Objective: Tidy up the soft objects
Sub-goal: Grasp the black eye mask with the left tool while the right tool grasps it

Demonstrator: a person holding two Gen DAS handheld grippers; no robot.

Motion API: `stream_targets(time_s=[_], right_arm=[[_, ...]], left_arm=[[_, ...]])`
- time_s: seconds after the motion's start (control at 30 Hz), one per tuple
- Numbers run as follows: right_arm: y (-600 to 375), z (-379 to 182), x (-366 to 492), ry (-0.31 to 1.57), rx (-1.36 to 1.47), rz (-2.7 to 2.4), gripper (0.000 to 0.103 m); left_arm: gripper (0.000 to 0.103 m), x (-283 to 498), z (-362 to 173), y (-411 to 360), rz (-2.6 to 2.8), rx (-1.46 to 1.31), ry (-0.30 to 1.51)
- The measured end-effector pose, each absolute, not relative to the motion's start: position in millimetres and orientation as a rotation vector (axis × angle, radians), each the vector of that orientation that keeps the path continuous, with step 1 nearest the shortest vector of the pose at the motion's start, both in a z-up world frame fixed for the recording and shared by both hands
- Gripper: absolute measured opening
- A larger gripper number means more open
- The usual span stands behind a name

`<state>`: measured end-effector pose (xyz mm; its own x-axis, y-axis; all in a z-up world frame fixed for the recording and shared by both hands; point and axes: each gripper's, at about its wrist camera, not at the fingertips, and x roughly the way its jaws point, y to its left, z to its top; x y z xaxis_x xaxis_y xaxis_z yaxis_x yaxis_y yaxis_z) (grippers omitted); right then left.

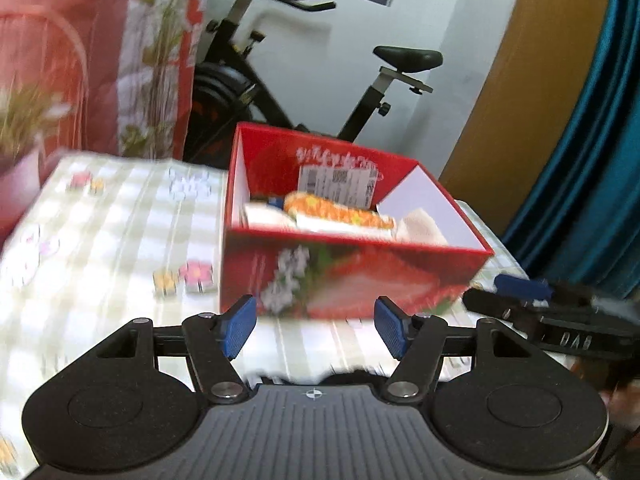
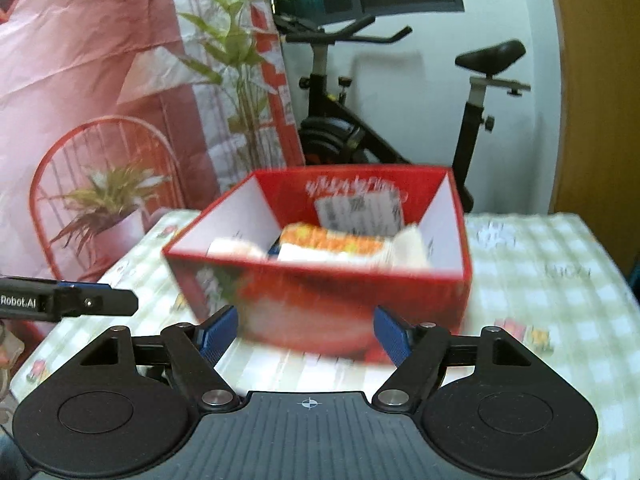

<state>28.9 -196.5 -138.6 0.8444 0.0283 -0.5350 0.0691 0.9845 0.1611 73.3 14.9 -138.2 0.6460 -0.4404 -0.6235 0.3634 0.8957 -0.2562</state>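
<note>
Both the left gripper [image 1: 316, 328] and right gripper [image 2: 306, 334] hang open and empty just short of the red box [image 1: 352, 276], which sits straight ahead on the checked tablecloth [image 1: 100, 240], folded soft things [image 1: 340, 212] inside.

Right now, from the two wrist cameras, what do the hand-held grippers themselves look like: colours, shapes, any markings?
Both look alike. The left hand-held gripper and right hand-held gripper have black linkage arms with silver pivot pins, blue ribbed pads on the fingers, and a grey ridged body with a small crosshair mark between two round black housings. Seen side-on, one carries white "Robot.AI" lettering. No cables show.
</note>
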Motion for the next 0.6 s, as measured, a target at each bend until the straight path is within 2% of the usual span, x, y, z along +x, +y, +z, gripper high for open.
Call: stream_targets(time_s=[0.3,0.6], right_arm=[[-180,-181,-18,0.646,0.219,-0.021,0.071],[-175,-182,-27,0.621,0.195,-0.022,0.069]], left_arm=[[0.064,37,-169,12,-0.457,-0.127,0.789],[0.044,32,-183,11,-0.458,-0.133,0.817]])
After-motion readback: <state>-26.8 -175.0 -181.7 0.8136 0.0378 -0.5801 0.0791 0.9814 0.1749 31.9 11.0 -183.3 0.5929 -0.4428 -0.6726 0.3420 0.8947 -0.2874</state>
